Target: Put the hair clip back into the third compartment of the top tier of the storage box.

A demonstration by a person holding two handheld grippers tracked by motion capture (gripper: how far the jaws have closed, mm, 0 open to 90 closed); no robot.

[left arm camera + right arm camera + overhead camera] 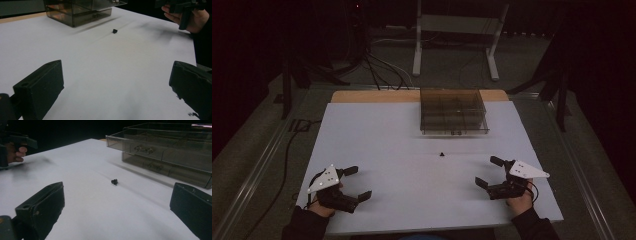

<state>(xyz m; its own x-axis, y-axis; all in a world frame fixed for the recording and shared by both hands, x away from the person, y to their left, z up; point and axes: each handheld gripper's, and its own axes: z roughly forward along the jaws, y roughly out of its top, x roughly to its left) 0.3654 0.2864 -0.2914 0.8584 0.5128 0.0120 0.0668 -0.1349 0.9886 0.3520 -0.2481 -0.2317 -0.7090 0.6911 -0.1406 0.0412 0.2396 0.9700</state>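
In the high view, the left gripper (353, 183) is resting at the lower left of the frame and the right gripper (488, 172) at the lower right, both on the white table (377, 145). Each one's jaws are standing wide apart with nothing between them. The small black part (442, 154) is lying alone just right of the frame's centre, below the smoked clear drawer box (453, 111) that is sitting in the upper middle. The part is lying up and to the left of the right gripper and well up and to the right of the left one; the right gripper looks the nearer of the two, so the pick is likely falling to it.

In the left gripper view, the two black jaws are rising from the bottom corners, spread fully and empty. The small black part (114, 31) is sitting far off in the upper centre, with the drawer box (77, 12) at upper left and the other hand (190, 18) at upper right.

In the right gripper view, the jaws are again gaping wide and holding nothing. The small black part (114, 181) is lying at the centre of the frame, almost midway between the jaws and ahead of them, noticeably closer here. It is too small to tell a long axis. The drawer box (170, 152) is filling the upper right.
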